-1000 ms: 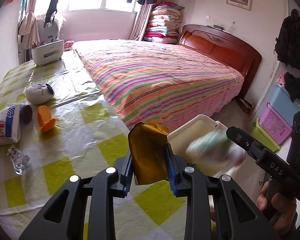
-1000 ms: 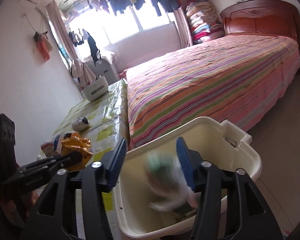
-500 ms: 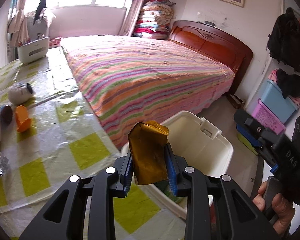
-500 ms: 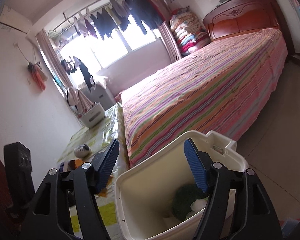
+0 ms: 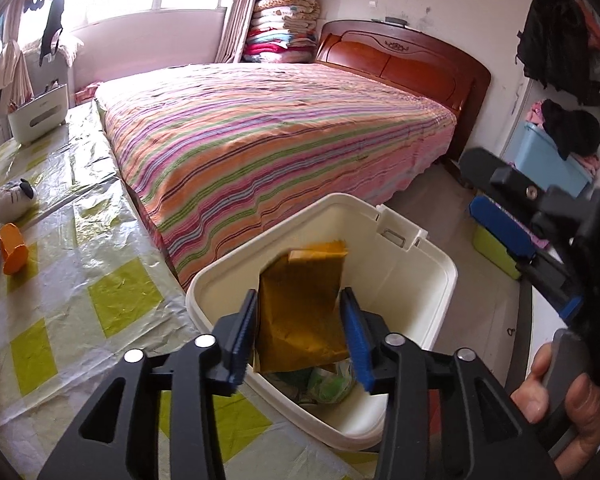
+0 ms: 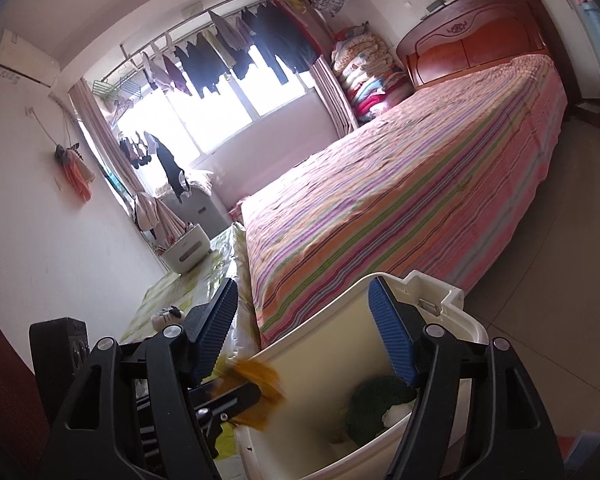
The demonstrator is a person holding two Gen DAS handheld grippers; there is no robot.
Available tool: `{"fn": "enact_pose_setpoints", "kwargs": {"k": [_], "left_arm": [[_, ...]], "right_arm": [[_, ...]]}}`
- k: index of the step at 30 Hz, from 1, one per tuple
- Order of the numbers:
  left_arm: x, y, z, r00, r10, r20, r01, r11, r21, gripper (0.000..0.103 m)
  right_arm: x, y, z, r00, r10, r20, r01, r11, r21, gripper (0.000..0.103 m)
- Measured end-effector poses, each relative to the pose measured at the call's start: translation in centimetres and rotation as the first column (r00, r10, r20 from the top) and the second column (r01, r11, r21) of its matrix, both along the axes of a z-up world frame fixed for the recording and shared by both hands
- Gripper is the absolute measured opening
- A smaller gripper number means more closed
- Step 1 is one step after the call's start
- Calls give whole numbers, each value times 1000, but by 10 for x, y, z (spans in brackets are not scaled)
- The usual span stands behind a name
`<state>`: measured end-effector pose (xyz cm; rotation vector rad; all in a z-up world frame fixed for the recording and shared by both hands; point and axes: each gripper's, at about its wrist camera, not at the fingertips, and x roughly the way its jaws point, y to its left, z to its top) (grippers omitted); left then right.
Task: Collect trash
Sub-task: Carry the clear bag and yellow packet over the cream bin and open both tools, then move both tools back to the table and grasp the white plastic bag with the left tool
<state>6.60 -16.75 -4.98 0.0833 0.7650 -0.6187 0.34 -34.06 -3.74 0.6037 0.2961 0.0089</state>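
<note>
One brown packet (image 5: 300, 304) sits between my left gripper's (image 5: 302, 334) blue pads, over one white bin (image 5: 436, 276); whether the pads still pinch the creased, flat packet, I cannot tell. Green trash (image 5: 332, 380) lies in the bin below.

One bin (image 6: 324, 364) fills my right view, my right gripper (image 6: 306, 332) spread wide and empty above it. The packet (image 6: 256, 388) blurs at the bin's left rim, a green wad (image 6: 376, 404) inside.

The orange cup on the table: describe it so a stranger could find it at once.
Start at the striped bed, then move to the table with the yellow-checked plastic cover alongside it. Near the table's left side, below a white plush toy, lies the orange cup, tipped on its side. It is the only bright orange thing there.
</note>
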Motion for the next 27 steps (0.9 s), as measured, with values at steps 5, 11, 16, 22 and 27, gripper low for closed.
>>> {"fn": "enact_pose_setpoints", "kwargs": {"k": [5, 11, 16, 22, 27], "left_arm": [[-5, -1, 2, 1000, -2, 21, 2, 1000, 5, 72], [-3, 12, 11, 999, 25, 35, -24, 1000, -10, 74], [2, 38, 19, 993, 95, 66, -94, 995, -14, 74], [7, 78, 25, 982, 162, 91, -163, 987, 2, 74], [9, 120, 29, 964, 237, 120, -242, 970, 26, 74]], "right_arm": [[2, 0, -5, 1000, 6, -12, -6, 1000, 13, 67], [3, 4, -6, 1000, 18, -13, -18, 1000, 17, 69], [5, 21, -4, 998, 62, -10, -62, 998, 4, 69], [15, 47, -4, 991, 131, -24, -131, 991, -17, 70], [25, 76, -2, 980, 193, -42, -194, 980, -48, 70]]}}
